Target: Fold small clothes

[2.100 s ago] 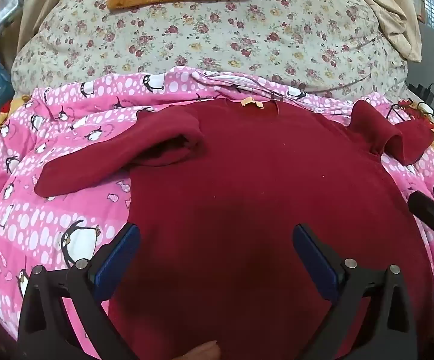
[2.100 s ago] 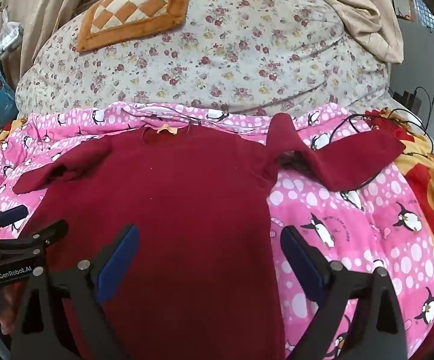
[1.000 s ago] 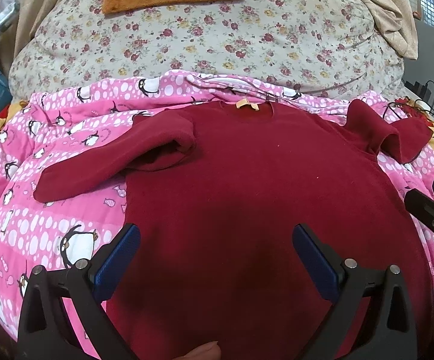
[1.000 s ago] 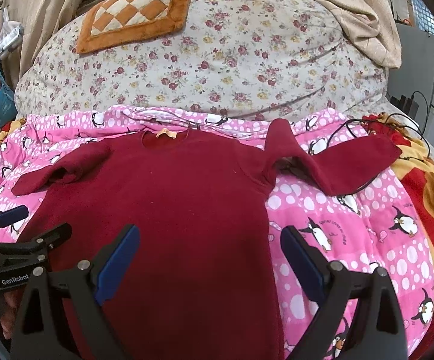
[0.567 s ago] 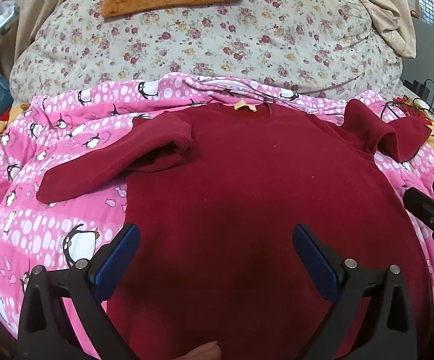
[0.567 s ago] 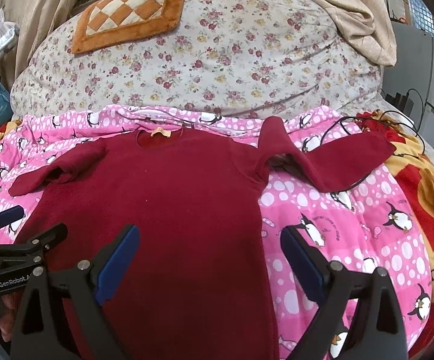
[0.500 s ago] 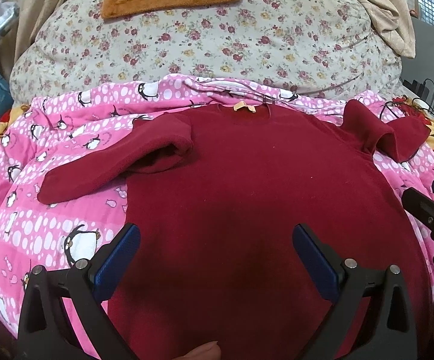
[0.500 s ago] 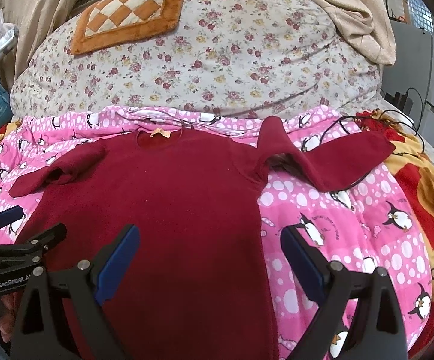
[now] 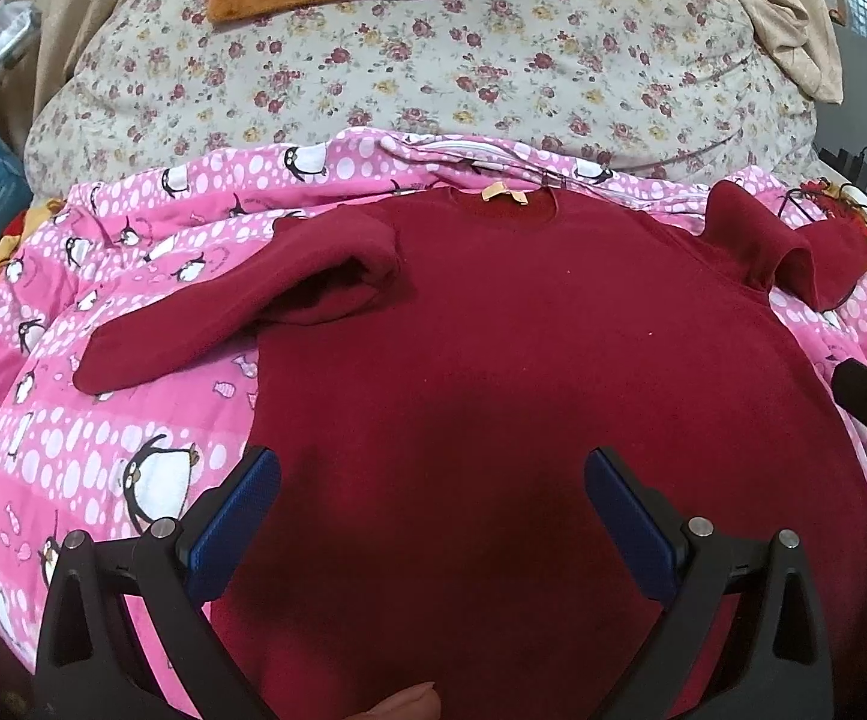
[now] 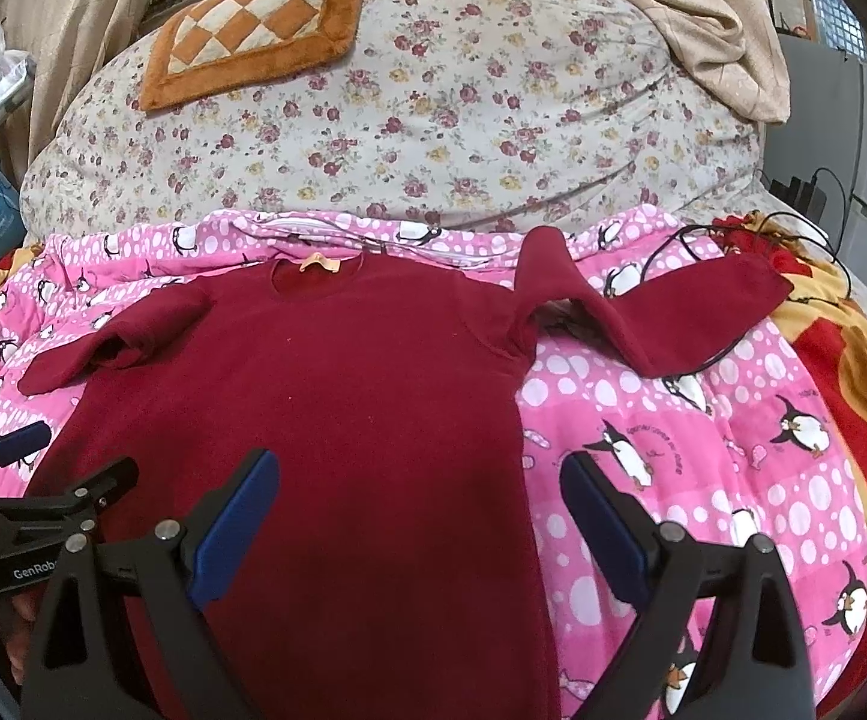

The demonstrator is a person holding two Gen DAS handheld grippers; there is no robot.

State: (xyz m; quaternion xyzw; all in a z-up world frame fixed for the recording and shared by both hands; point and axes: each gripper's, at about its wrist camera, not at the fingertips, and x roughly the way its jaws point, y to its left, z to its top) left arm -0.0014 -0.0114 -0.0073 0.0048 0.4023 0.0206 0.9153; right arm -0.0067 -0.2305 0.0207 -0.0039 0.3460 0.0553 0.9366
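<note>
Little has shifted — both grippers' fingers [image 9: 253, 480] [image 10: 589, 492] gape above sweater [image 9: 493, 360], hem cut off

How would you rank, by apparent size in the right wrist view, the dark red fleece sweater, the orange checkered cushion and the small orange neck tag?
1. Dark red fleece sweater, though nearness inflates it.
2. Orange checkered cushion.
3. Small orange neck tag.
</note>
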